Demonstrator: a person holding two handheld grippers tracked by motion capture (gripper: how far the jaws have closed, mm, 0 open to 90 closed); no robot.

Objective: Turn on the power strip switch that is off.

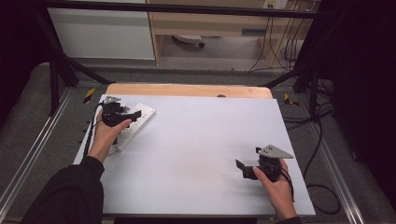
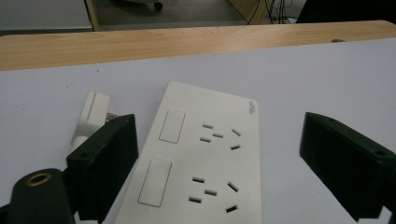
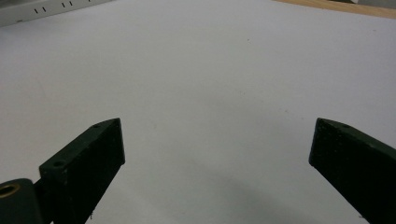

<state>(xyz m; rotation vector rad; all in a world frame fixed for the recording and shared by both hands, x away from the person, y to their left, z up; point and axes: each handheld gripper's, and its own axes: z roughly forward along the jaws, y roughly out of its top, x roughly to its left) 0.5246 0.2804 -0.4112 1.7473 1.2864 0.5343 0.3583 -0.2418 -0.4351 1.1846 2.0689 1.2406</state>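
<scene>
A white power strip point(image 1: 138, 121) with two socket groups and two rocker switches lies at the table's far left. In the left gripper view the power strip point(image 2: 205, 158) sits between and below the jaws. A white plug point(image 2: 93, 112) lies on the table beside its left edge, partly behind the left jaw. My left gripper point(image 1: 131, 115) point(image 2: 222, 130) hovers over the strip, open, holding nothing. My right gripper point(image 1: 247, 161) point(image 3: 217, 128) is at the near right, open over bare white surface. The strip's edge point(image 3: 46, 11) shows far off in the right gripper view.
A white mat point(image 1: 201, 140) covers the table, with a wooden strip point(image 1: 187, 90) along its far edge. Black frame posts point(image 1: 58, 70) stand at the table's sides. Cables point(image 1: 322, 140) run over the floor on the right.
</scene>
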